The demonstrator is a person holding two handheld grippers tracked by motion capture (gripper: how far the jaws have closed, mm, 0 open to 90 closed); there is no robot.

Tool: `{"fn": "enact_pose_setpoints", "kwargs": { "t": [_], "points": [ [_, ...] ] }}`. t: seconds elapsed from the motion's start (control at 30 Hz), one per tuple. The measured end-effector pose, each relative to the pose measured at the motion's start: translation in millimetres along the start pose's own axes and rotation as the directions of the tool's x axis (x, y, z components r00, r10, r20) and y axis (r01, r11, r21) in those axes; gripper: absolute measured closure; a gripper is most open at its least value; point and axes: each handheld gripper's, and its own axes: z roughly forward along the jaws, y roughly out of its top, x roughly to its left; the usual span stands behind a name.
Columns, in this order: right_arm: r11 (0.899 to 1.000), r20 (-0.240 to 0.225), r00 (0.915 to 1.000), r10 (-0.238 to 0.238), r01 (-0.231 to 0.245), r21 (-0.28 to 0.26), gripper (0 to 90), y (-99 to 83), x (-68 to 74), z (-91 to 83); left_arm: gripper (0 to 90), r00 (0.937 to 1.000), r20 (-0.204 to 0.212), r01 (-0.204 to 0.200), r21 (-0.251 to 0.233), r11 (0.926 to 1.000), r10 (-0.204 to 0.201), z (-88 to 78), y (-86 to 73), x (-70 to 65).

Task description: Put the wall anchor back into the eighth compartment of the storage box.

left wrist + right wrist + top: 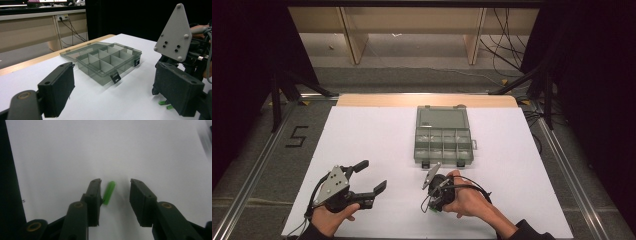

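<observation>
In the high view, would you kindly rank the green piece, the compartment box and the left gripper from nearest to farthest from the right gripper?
1. green piece: on the white table, between the jaws of the right gripper.
2. compartment box: just beyond it, lid open.
3. left gripper: across at the left.

The bench [362, 135] is covered by a white sheet, and a strip of bare wood is seen along its far edge. A clear grey compartment box [443, 136] is laid open on the sheet, past the middle, with its lid folded back flat. A small green plastic piece [109, 193] is lying on the sheet near the front edge.
</observation>
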Motion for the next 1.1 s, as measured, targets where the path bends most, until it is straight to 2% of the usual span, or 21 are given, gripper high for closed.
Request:
{"fn": "enact_pose_setpoints", "kwargs": {
  "t": [0.07, 0.2, 0.27, 0.37, 0.6, 0.7, 0.77, 0.8, 0.83, 1.1],
  "points": [
    [1.000, 0.003, 1.0000, 0.006, -0.006, 0.010, 65.1, 0.2, 1.2, 1.0, 16.0, 1.0000, -0.001, 0.000, -0.001, 1.0000, 0.000, -0.1, 0.2, 0.0],
    [1.000, 0.016, 0.9998, -0.015, 0.014, 0.027, 69.3, 0.6, 1.0, 2.9, 16.0, 0.9999, -0.002, 0.012, -0.001, 0.9999, -0.012, 0.2, -0.3, -0.4],
    [0.999, 0.010, 0.9997, -0.021, 0.020, 0.030, 70.5, 0.8, 1.1, 3.5, 16.0, 1.0000, 0.000, 0.001, -0.001, 1.0000, -0.001, 0.1, 0.1, 0.1],
    [0.999, 0.006, 0.9995, -0.030, 0.029, 0.036, 74.2, 1.6, 1.1, 3.5, 16.0, 1.0000, -0.002, 0.010, 0.001, 1.0000, -0.010, 0.3, -0.3, -0.3],
    [0.998, -0.009, 0.9994, -0.035, 0.035, 0.055, 84.2, 4.3, -2.8, 4.6, 16.0, 1.0000, -0.003, 0.001, 0.002, 1.0000, -0.001, 0.4, -0.2, 0.2],
    [0.998, -0.021, 0.9993, -0.032, 0.034, 0.060, 84.5, 5.1, -3.7, 4.8, 16.0, 1.0000, -0.002, 0.001, 0.002, 1.0000, -0.001, 0.3, -0.5, 0.2],
    [0.997, -0.006, 0.9989, -0.047, 0.048, 0.064, 84.6, 5.3, -3.7, 4.9, 16.0, 0.9999, 0.003, 0.011, -0.011, 0.9999, -0.011, 1.3, -0.9, 0.0],
    [0.997, -0.025, 0.9987, -0.045, 0.047, 0.068, 84.6, 5.7, -3.6, 4.5, 16.0, 0.9999, 0.003, 0.011, -0.011, 0.9999, -0.011, 1.3, -0.9, 0.0],
    [0.997, -0.020, 0.9987, -0.047, 0.048, 0.064, 84.6, 5.6, -3.0, 4.7, 16.1, 1.0000, -0.003, 0.004, 0.005, 1.0000, -0.004, 0.2, -0.4, -0.1],
    [0.997, -0.005, 0.9984, -0.056, 0.056, 0.059, 84.7, 6.4, -1.7, 1.8, 16.0, 1.0000, -0.002, 0.003, -0.001, 1.0000, -0.003, 0.2, -0.1, 0.3]
  ]
}}
